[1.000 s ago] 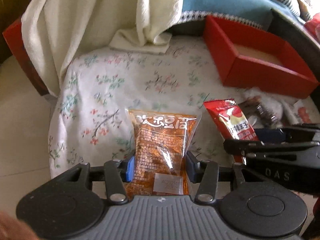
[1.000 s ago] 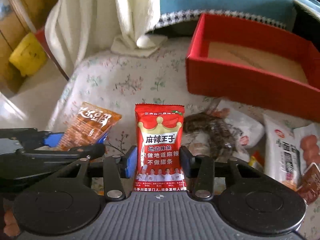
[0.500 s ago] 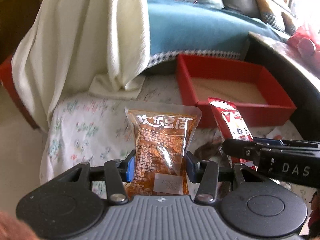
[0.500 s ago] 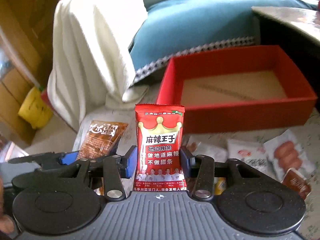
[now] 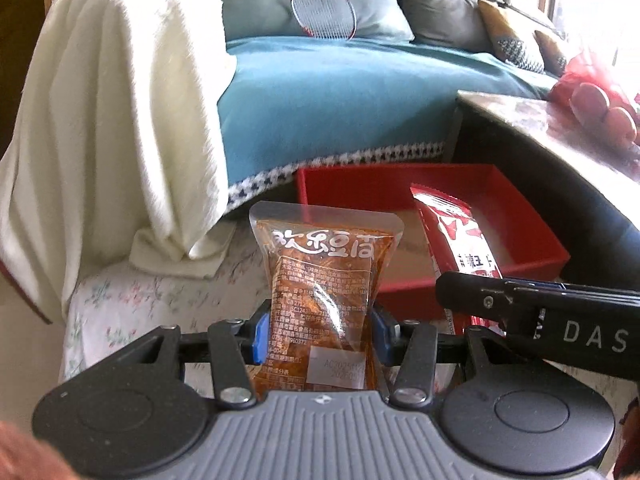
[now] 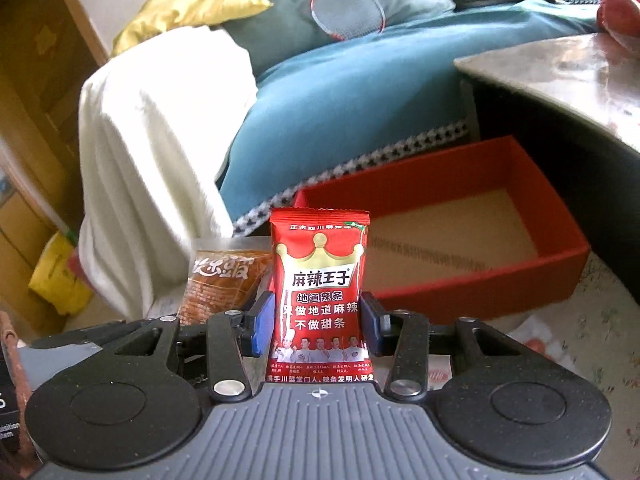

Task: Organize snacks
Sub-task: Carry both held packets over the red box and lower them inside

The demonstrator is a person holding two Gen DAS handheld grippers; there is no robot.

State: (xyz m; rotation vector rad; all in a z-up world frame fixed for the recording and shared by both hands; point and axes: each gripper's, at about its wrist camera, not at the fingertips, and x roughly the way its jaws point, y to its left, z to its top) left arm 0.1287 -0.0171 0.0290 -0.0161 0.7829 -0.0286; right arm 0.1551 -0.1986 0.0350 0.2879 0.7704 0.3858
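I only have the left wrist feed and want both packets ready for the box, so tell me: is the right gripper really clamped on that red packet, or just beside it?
Observer: Clamped. The right gripper has a finger on each side of the red snack packet, which stands upright.
Operator: Anything in the red box already?
Observer: The right wrist view shows more of the red box; the floor that shows is bare, though the packet hides part of it.
Operator: More snacks left outside?
Observer: Yes, a pale wrapper lies on the floral cloth in front of the box.
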